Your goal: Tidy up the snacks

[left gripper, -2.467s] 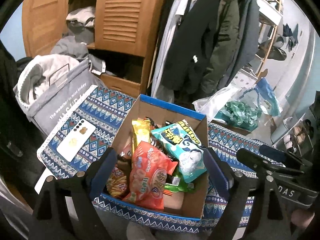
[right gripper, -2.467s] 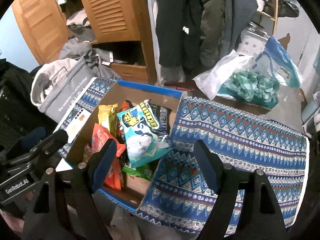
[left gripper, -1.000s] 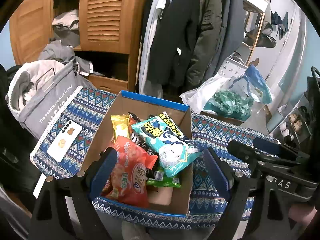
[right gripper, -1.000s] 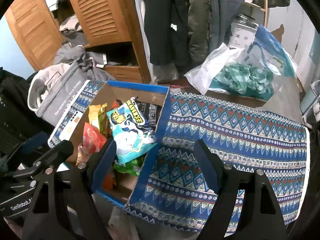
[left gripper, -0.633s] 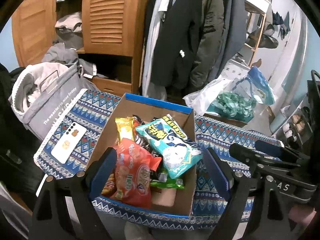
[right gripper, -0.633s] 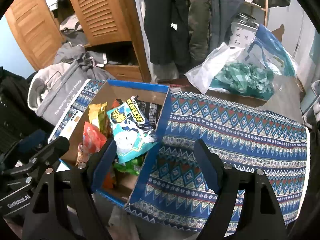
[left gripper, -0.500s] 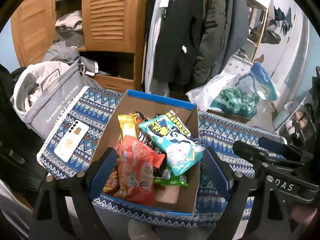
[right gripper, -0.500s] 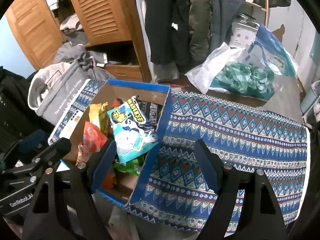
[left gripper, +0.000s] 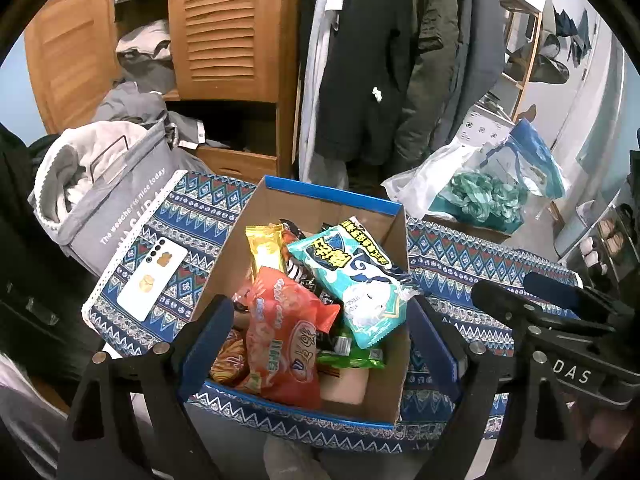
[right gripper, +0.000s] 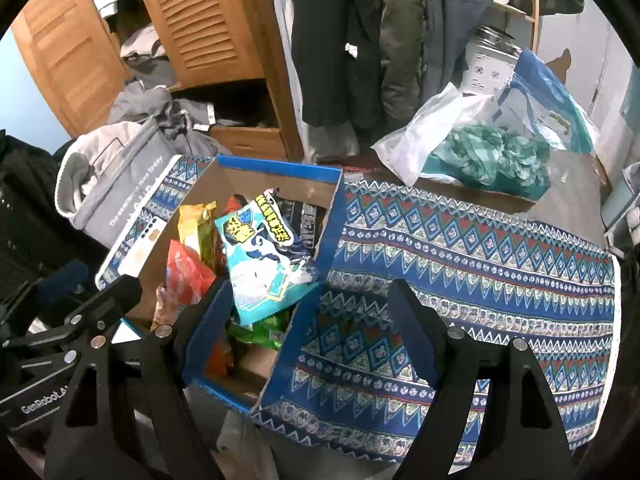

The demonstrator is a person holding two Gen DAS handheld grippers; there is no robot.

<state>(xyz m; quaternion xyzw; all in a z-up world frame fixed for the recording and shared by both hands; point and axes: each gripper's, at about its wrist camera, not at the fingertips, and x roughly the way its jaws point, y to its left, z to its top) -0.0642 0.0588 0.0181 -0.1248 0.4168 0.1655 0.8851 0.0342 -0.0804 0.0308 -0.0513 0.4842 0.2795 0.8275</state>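
Every snack packet in view is sitting heaped in the cardboard box [left gripper: 382, 396] at the worktop's [right gripper: 460, 264] left near edge, fitting either stage, while left gripper [left gripper: 320, 344] and right gripper [right gripper: 310, 320] are hovering wide, empty.

One box [left gripper: 390, 396]; one phone [left gripper: 154, 278]

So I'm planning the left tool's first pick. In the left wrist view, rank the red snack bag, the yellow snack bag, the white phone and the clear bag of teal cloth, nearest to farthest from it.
1. Red snack bag: between the left tool fingers, front of the box.
2. Yellow snack bag: behind it, deeper in.
3. White phone: outside, left, on the cloth.
4. Clear bag of teal cloth: far right, beyond the box.
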